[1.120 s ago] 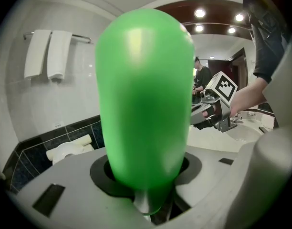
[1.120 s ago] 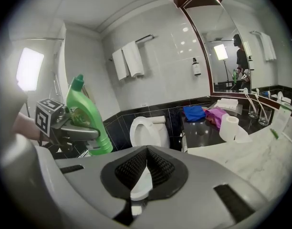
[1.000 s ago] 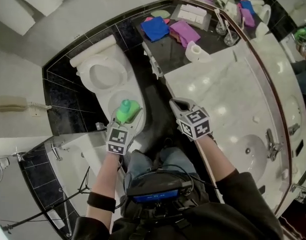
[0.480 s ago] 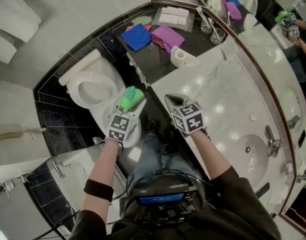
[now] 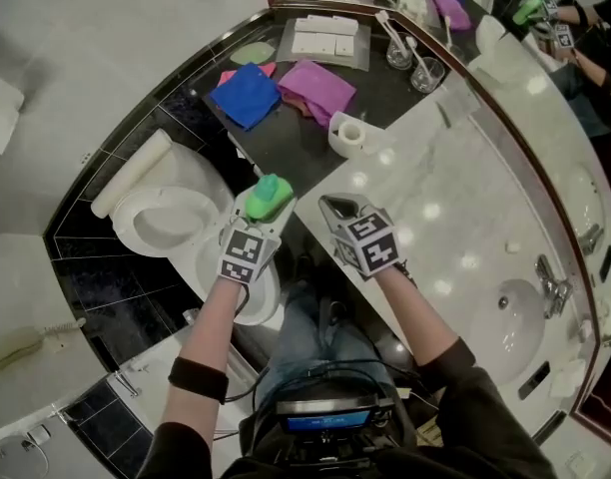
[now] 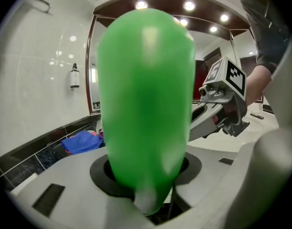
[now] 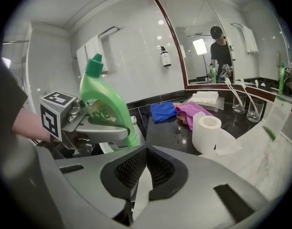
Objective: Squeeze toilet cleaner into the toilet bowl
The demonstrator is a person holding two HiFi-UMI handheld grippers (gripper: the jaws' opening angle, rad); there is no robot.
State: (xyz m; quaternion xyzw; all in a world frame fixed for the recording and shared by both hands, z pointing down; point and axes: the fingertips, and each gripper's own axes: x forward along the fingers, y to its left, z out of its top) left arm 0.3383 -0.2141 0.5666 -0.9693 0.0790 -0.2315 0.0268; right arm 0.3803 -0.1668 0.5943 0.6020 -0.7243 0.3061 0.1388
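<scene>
Progress looks early to us: the green bottle (image 5: 270, 196) of cleaner is in the grip, but nothing shows it being emptied yet. We see the left tongs (image 5: 260, 214) clamped on the bottle's body. They hold it in the air near the front corner of the bench (image 5: 286, 150) at its dark end, just right of the toilet (image 5: 166, 223), whose lid stands raised. In the right gripper view the bottle stands roughly upright, its bent neck and green cap (image 7: 94, 64) pointing up, not toward the bowl. The right tongs (image 5: 337, 212) are pressed together on nothing and hover beside the bottle at the bench's front edge.

We judge that nearly all of the task is left: open the cap if it is shut, which we cannot tell, bring the nozzle over the rim, tip it and squeeze. No streak of cleaner shows on the porcelain we can see, though the left hand hides part of it.

As for writing, the bottle carries a label (image 7: 100, 112) with pale letters, too blurred for us to read a brand. The wall dispenser (image 7: 164, 56) and the small card (image 7: 278, 114) toward the bench's right edge bear print too small to make out. The cubes on both tongs show only black-and-white square patterns, no words.
</scene>
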